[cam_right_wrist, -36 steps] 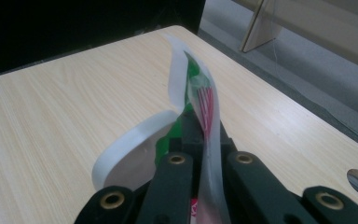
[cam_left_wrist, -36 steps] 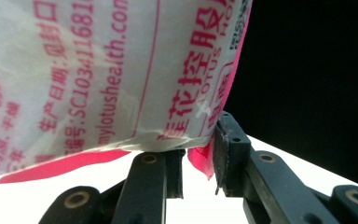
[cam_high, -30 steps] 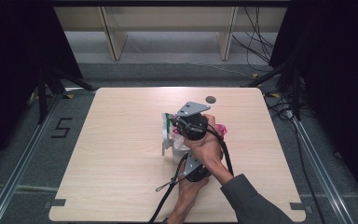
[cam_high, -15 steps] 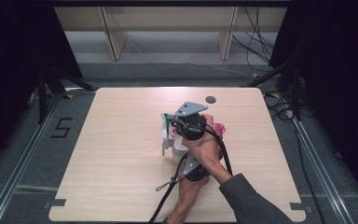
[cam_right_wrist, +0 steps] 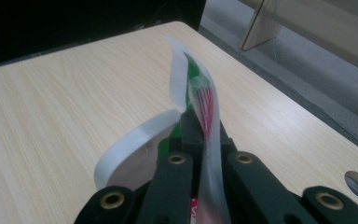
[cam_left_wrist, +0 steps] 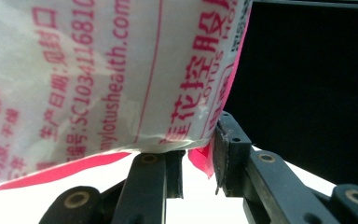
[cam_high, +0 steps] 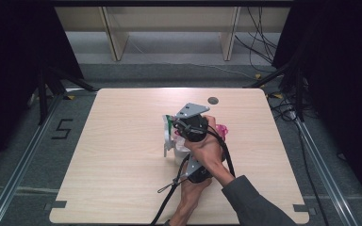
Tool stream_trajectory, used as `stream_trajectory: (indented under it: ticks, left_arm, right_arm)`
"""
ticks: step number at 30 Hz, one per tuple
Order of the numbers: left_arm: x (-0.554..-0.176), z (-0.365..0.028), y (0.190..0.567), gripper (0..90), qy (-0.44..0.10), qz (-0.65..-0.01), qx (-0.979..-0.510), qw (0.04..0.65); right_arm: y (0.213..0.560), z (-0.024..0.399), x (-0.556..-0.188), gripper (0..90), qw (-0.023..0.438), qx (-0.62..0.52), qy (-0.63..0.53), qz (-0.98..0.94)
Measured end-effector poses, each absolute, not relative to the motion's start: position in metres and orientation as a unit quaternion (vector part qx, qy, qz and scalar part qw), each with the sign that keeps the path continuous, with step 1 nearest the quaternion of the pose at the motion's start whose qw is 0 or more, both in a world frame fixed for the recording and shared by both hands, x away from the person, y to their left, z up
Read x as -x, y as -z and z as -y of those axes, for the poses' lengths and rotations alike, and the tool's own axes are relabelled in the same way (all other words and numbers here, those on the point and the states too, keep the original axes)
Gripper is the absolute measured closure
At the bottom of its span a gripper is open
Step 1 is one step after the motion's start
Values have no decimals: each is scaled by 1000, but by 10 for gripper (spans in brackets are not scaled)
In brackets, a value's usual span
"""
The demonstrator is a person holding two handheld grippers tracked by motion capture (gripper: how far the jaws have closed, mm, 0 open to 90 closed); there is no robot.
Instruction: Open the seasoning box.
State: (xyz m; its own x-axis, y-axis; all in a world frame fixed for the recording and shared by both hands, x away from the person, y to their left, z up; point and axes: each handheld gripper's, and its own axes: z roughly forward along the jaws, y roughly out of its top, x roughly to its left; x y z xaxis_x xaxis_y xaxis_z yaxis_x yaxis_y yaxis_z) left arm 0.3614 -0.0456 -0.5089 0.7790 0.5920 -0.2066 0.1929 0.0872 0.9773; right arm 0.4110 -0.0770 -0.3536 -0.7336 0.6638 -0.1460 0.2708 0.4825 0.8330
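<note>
A white plastic bag (cam_high: 173, 137) with red print and a green patch is held up over the middle of the table (cam_high: 122, 169). My right gripper (cam_high: 173, 126), under its grey plate, is shut on the bag's upper film. In the right gripper view that gripper (cam_right_wrist: 198, 125) pinches a thin curling strip of film (cam_right_wrist: 206, 93) with green and red print. My left gripper (cam_high: 185, 154) comes from below. In the left gripper view the bag (cam_left_wrist: 98, 70) hangs close, and the gripper (cam_left_wrist: 199, 158) holds its pink lower corner between its jaws.
A round hole (cam_high: 212, 100) lies in the tabletop near the far edge, behind the hands. Wooden shelf legs (cam_high: 115, 42) stand beyond the table. Cables (cam_high: 283, 101) run over the floor at the right. Black cables trail from both grippers toward the near edge.
</note>
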Motion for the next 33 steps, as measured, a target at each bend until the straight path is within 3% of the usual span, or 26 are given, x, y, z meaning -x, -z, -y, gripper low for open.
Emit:
stream_trajectory:
  ticks: [19,33]
  left_arm:
    - [-362,45,509,745,-150,-296,-661,673]
    - [-362,39,510,735,-139,-308,-672,659]
  right_arm:
    - [351,78,-412,900,235,-276,-431,-826]
    - [343,98,-408,900,212,-290,-470,-807]
